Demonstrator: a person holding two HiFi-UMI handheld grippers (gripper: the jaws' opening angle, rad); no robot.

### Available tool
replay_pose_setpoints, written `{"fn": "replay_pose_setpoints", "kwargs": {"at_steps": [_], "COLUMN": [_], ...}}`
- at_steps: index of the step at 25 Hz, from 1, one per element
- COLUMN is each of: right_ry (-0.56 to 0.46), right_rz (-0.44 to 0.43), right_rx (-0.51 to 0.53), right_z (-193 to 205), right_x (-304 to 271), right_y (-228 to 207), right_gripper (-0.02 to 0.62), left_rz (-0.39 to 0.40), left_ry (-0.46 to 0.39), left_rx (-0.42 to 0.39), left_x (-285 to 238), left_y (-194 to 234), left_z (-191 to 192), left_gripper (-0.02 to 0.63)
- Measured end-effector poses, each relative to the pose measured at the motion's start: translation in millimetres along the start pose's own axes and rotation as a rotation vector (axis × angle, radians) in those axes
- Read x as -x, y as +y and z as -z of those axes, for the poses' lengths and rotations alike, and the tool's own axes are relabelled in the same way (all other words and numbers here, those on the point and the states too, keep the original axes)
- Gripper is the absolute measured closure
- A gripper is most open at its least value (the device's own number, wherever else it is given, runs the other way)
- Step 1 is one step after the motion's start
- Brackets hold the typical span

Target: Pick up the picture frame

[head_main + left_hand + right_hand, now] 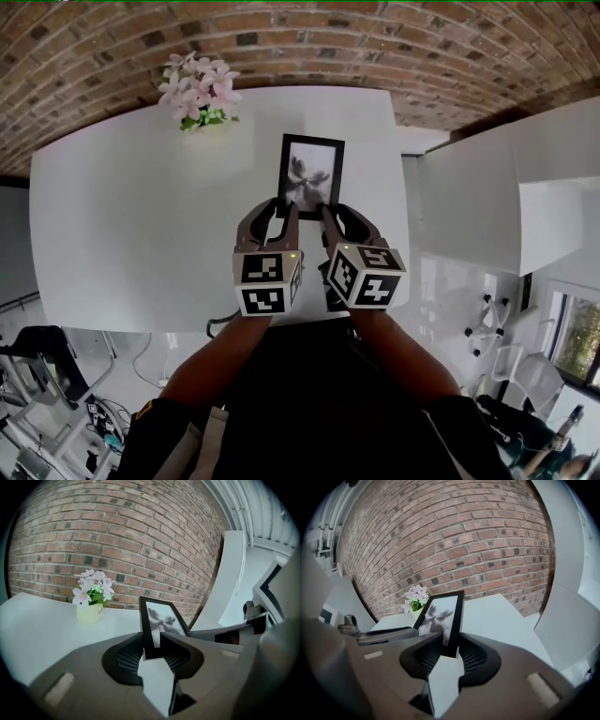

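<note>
A black picture frame (311, 173) with a grey flower print is held tilted above the white table (131, 206), between both grippers. My left gripper (279, 208) is shut on the frame's near left corner. In the left gripper view that corner of the frame (161, 620) sits pinched between the left gripper's (152, 646) dark pads. My right gripper (328, 211) is shut on the near right corner. The right gripper view shows the frame's (440, 616) edge clamped in the right gripper (449, 646). The two grippers are side by side, almost touching.
A small pot of pink flowers (199, 94) stands at the table's far edge, left of the frame, against a brick wall (309, 37). A white counter (469, 197) lies to the right of the table. Chairs and clutter stand on the floor below.
</note>
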State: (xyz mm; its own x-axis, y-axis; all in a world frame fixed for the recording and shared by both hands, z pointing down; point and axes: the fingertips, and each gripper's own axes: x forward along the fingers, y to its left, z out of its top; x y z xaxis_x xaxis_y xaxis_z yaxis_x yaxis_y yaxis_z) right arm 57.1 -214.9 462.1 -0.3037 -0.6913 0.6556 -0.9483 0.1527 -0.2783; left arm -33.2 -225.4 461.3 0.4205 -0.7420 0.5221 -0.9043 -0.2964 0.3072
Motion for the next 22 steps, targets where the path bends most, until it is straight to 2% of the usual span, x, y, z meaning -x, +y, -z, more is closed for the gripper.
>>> {"fn": "replay_pose_setpoints", "kwargs": {"at_steps": [10,16,22], "right_ry": [-0.095,-0.119,-0.179], "right_rz": [-0.029,-0.075,-0.097], "right_rx": [0.034,0.069,0.114], "right_z": [-4,8,16], "right_x": [72,116,171], "right_y": [5,7,-5], "right_gripper": [0.492,0.495,0.505], "left_rz": [0.012,-0.031,-0.041], "left_ry": [-0.107,-0.150,-0.201], "left_rx": [-0.027,-0.014,-0.017], "left_x": [61,102,135], "left_y": [-46,-74,-118], "left_z": [-10,-1,9], "left_gripper": [0.506,0.515,0.515]}}
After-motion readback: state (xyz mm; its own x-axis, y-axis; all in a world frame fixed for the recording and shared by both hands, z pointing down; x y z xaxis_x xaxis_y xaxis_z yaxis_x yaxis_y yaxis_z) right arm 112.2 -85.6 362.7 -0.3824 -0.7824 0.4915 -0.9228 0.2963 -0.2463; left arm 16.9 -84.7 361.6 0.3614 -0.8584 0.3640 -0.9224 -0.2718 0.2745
